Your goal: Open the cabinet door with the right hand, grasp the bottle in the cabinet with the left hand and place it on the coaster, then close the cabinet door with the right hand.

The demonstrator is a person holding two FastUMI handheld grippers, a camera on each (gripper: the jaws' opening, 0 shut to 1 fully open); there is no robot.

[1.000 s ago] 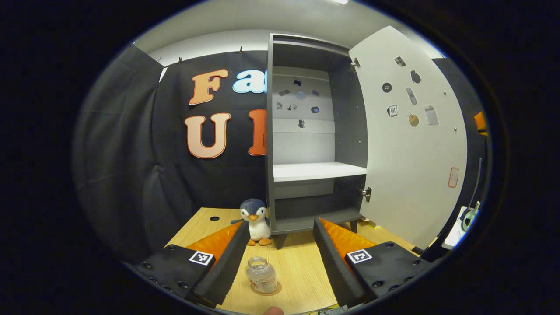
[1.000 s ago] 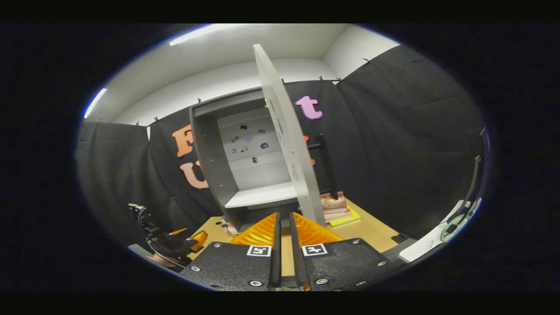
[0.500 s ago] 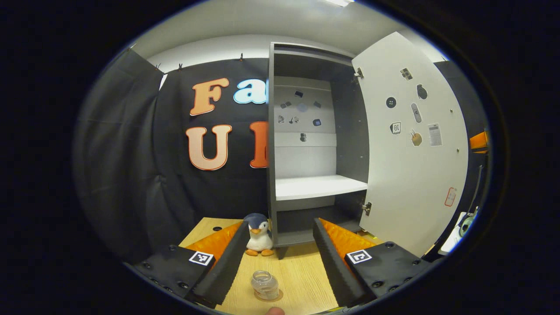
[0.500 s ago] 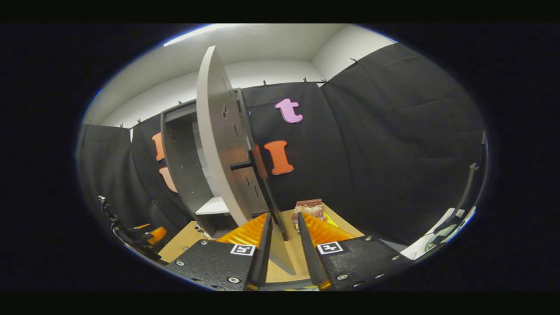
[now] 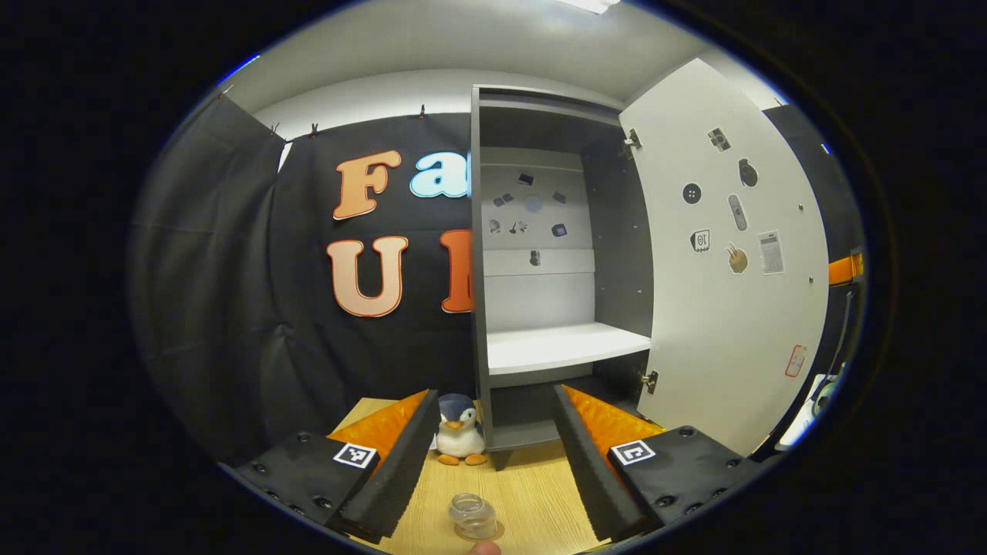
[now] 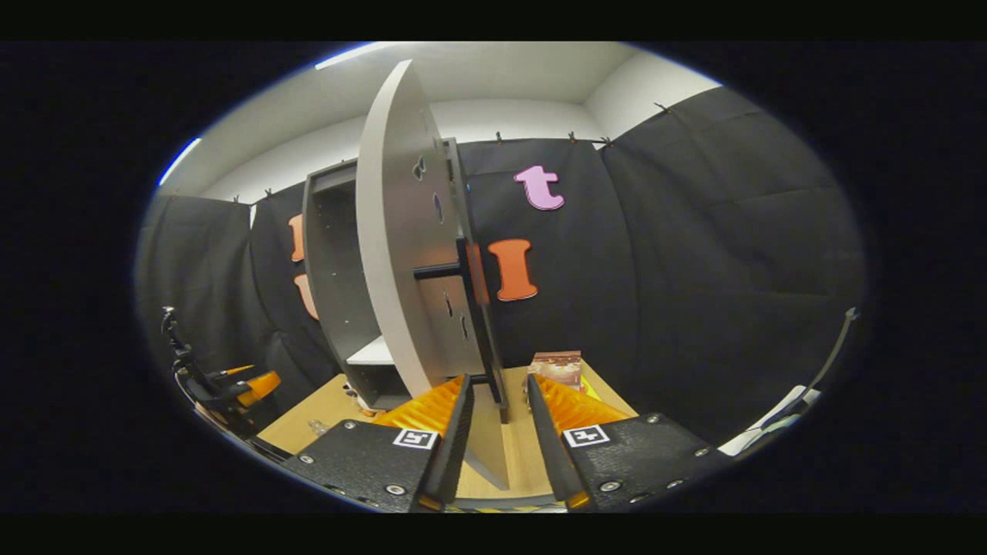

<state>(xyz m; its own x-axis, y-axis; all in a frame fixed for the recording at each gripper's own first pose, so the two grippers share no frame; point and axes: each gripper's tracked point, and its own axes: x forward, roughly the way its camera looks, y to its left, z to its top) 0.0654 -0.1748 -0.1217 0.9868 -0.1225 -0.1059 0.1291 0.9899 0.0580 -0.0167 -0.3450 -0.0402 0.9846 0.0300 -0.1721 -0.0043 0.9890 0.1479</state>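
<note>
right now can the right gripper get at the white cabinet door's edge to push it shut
Probably yes. The right gripper is open with the white cabinet door edge already between its fingers, and nothing sits between them.

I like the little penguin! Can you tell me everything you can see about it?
The penguin is a small plush toy, soft and fuzzy looking, with a dark blue-grey head, a white face and belly, an orange beak and orange feet. It stands upright on the wooden table, facing the camera, right beside the cabinet's front left corner. The left gripper's finger partly hides one side.
</note>
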